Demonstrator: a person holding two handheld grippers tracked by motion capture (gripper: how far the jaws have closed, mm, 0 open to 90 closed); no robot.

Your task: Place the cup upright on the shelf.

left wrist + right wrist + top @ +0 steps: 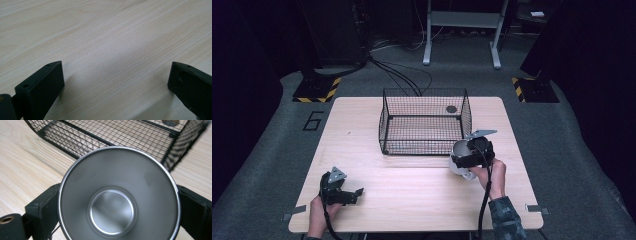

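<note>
A steel cup (117, 197) sits between my right gripper's jaws, mouth toward the camera, empty inside. In the high view the cup (459, 159) is held by my right gripper (472, 152) just off the front right corner of the black wire basket (424, 120). The basket (130, 137) lies just beyond the cup in the right gripper view. My left gripper (353, 194) rests near the table's front left, jaws wide apart. Its view has bare wood between the two black fingers (42, 85).
The light wooden table (412, 185) has free room across its front and left. A small dark round thing (451, 109) lies at the basket's back right. Cables and stand legs (462, 40) occupy the floor behind the table.
</note>
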